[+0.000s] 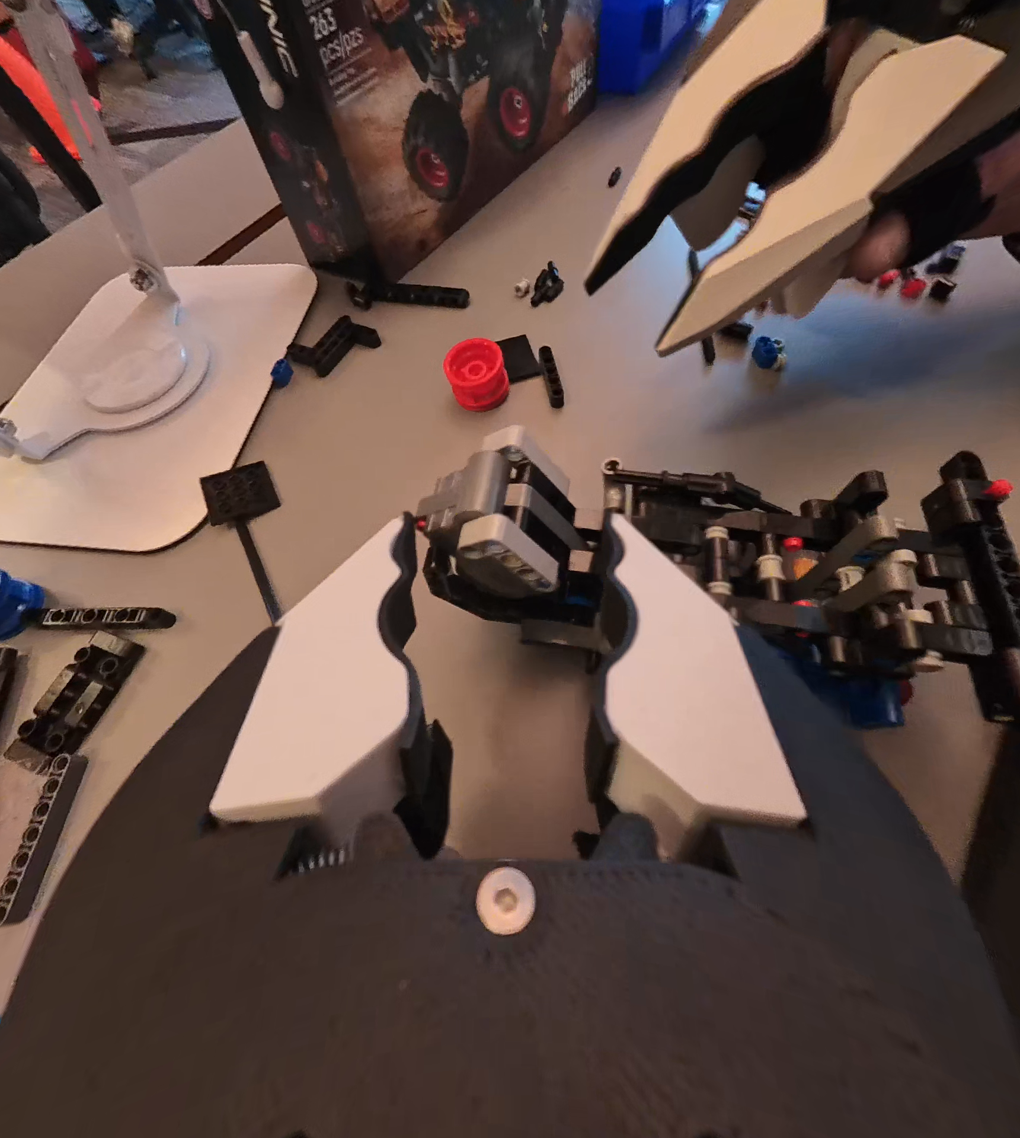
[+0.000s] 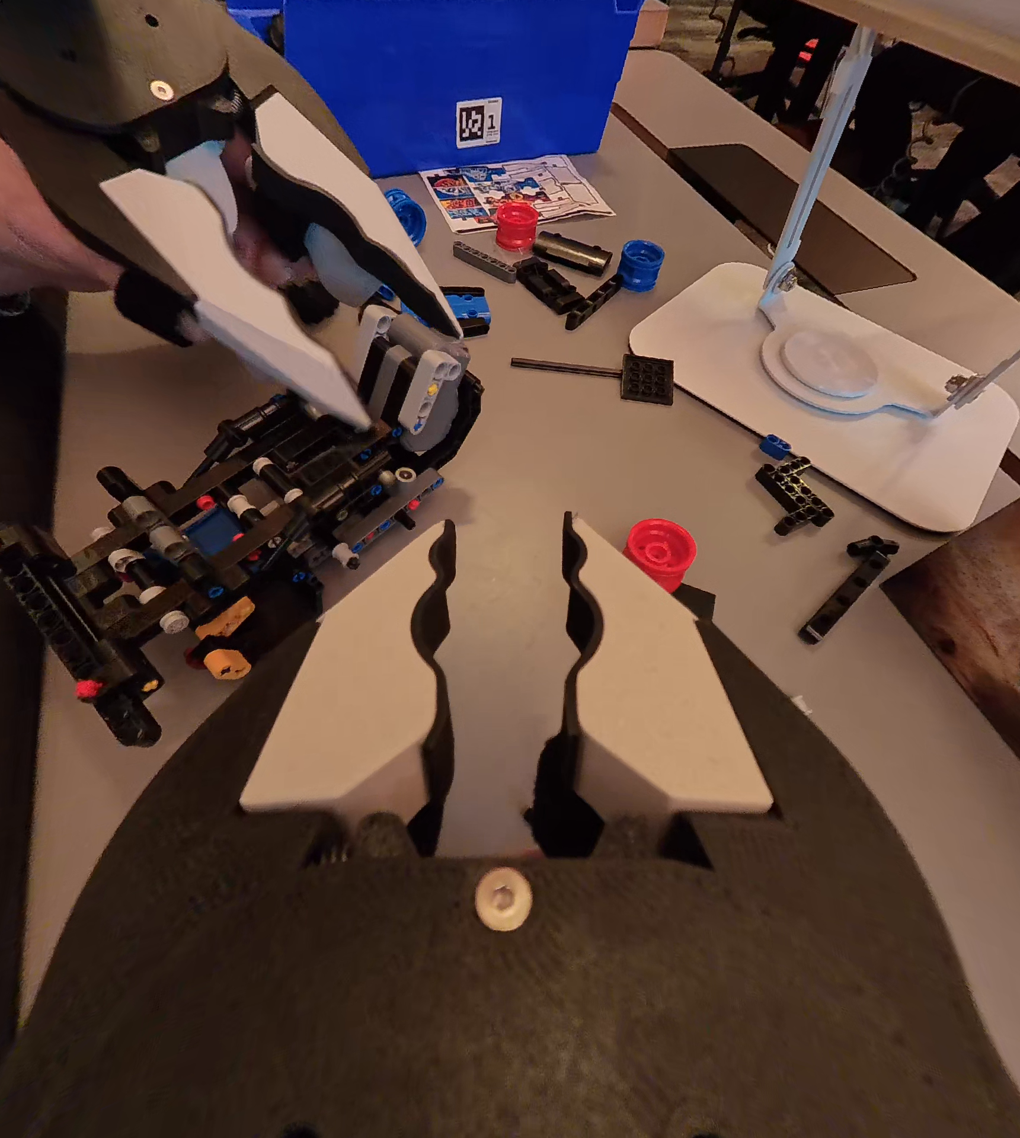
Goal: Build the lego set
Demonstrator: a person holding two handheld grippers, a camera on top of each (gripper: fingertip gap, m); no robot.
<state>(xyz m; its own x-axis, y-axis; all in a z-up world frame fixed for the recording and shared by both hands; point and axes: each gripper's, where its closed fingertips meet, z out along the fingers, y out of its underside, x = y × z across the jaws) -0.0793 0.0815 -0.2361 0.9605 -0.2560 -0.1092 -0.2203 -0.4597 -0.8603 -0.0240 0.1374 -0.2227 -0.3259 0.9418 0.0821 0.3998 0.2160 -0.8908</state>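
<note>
The half-built black lego truck frame (image 1: 815,573) lies on the grey table (image 1: 618,394). Its grey block end (image 1: 495,529) sits up between the tips of the left gripper (image 1: 510,542). The white fingers (image 1: 335,665) are spread apart around that end, one on each side; I cannot tell if they are squeezing it.

The right gripper (image 2: 507,529) is spread too, with only bare table between its fingers. The frame (image 2: 199,542) lies off to its left, and a red wheel hub (image 2: 660,553) sits just beside its right fingertip. Loose black beams (image 2: 793,492) lie near a white stand base (image 2: 864,394).
</note>
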